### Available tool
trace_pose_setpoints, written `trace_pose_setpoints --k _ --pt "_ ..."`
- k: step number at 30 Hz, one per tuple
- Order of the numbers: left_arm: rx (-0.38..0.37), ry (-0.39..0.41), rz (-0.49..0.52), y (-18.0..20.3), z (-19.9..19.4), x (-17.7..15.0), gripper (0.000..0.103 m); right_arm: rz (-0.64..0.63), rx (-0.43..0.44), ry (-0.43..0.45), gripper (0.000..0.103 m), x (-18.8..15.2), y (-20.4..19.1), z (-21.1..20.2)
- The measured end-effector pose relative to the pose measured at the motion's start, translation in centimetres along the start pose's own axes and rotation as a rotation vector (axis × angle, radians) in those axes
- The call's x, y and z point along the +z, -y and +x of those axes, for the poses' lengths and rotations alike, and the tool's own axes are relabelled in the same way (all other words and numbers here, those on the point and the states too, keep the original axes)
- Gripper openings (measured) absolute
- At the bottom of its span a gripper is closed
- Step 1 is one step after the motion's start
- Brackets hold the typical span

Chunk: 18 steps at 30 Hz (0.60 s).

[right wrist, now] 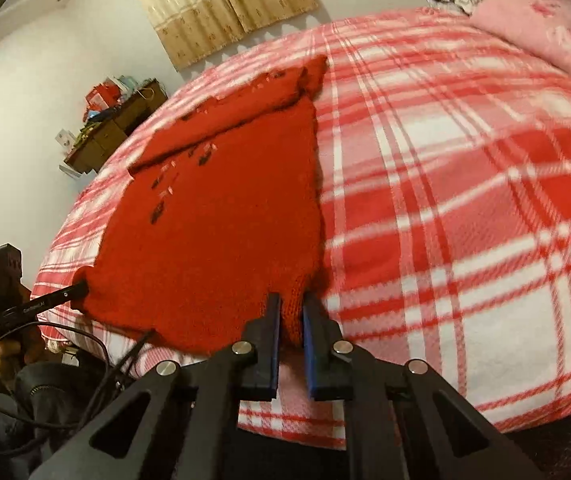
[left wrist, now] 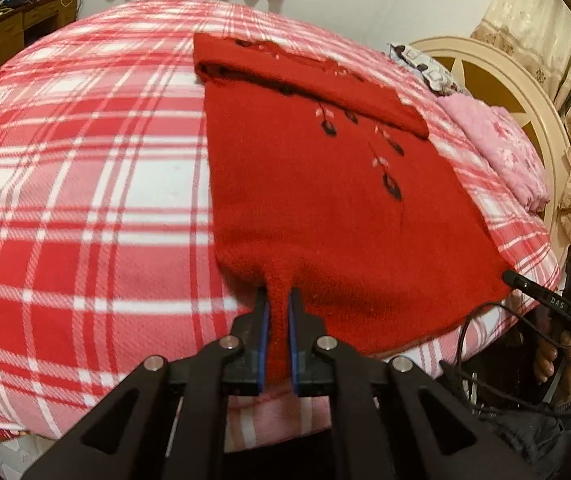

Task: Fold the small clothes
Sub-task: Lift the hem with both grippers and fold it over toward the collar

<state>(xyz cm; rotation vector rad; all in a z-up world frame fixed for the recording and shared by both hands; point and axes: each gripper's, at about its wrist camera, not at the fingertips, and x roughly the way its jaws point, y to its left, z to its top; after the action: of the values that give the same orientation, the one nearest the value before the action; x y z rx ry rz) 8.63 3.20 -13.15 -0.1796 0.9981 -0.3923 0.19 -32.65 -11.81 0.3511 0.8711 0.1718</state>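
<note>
A small red knit sweater (left wrist: pixel 325 184) with dark leaf embroidery lies flat on the red-and-white plaid bed cover (left wrist: pixel 85 184), its sleeves folded across the far end. My left gripper (left wrist: pixel 278 300) is shut on the sweater's near left hem corner. My right gripper (right wrist: pixel 291 304) is shut on the near right hem corner of the sweater (right wrist: pixel 213 224). In the left wrist view the right gripper (left wrist: pixel 513 278) shows at the sweater's right corner. In the right wrist view the left gripper (right wrist: pixel 79 290) shows at the left corner.
A pink blanket (left wrist: pixel 501 148) and a patterned pillow (left wrist: pixel 425 64) lie by the cream headboard (left wrist: pixel 525 92). A cluttered wooden desk (right wrist: pixel 113 132) stands by the wall. Cables (right wrist: pixel 97 364) hang near the bed's front edge.
</note>
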Motion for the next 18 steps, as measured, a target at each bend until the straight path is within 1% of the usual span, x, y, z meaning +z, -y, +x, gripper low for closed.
trace_pose_setpoints --k 5,10,18 --pt "-0.014 0.057 -0.008 -0.2 -0.8 2.3 0.009 -0.01 0.031 0.076 0.009 2.4 -0.7 -1.4" --pt "-0.038 0.1 -0.039 -0.8 -1.6 4.6 0.009 -0.009 0.079 0.131 0.009 5.1 -1.6 -2.5" --pt "-0.072 0.188 -0.066 -1.1 -3.2 7.4 0.009 -0.042 0.092 0.224 0.009 9.0 -3.3 -3.7"
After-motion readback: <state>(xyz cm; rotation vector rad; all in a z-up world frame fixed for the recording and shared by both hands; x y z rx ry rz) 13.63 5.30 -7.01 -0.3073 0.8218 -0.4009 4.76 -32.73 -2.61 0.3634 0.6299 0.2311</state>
